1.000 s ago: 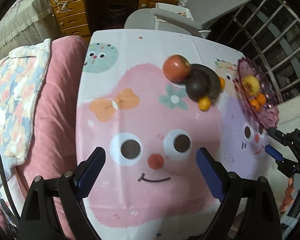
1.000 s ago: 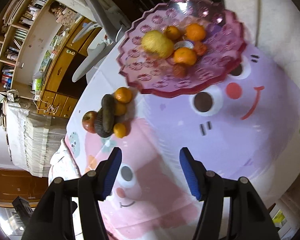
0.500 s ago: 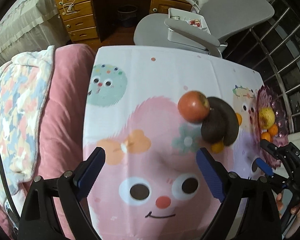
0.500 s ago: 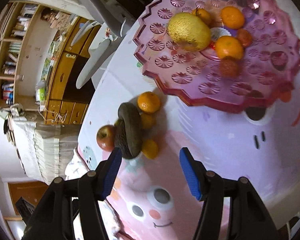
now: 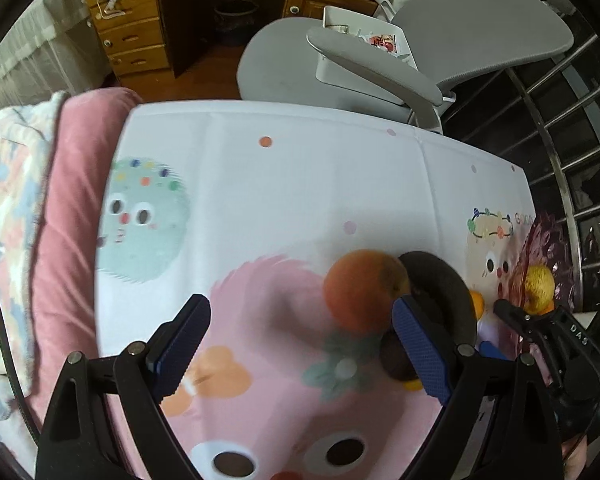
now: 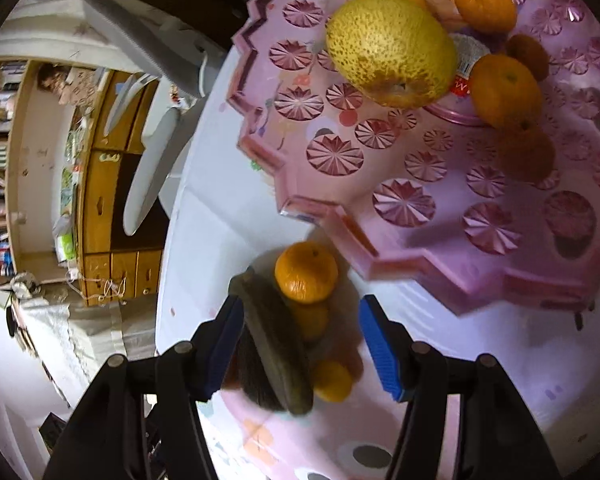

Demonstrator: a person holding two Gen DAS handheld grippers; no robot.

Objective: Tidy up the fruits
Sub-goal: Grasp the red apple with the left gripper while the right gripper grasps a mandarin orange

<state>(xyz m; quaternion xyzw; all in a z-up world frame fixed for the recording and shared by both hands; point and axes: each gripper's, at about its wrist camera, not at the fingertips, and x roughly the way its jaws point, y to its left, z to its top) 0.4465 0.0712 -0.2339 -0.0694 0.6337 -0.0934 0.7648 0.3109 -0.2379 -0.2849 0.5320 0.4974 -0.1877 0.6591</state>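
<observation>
On a cartoon-print tablecloth [image 5: 300, 184] lies a pile of fruit: a red apple [image 5: 364, 292], a dark avocado [image 5: 440, 300] and small oranges [image 5: 476, 304]. My left gripper [image 5: 300, 344] is open wide above the cloth, with the apple just inside its right finger. My right gripper [image 6: 304, 348] hangs open over the same pile, with the avocado [image 6: 276, 340] and an orange [image 6: 306, 272] showing between its fingers, untouched as far as I can see. A pink plate [image 6: 340, 156] beyond holds a yellow pear [image 6: 392, 48] and oranges [image 6: 504, 92].
A grey office chair [image 5: 380, 60] stands past the table's far edge, with a wooden desk with drawers [image 5: 140, 32] behind it. A pink cushion [image 5: 72, 200] and a patterned blanket lie along the left side. Metal railings [image 5: 572, 120] run on the right.
Both grippers have come closer to the fruit pile, which now looks larger and lower in each view. The right view has rolled, and the plate fills its upper right.
</observation>
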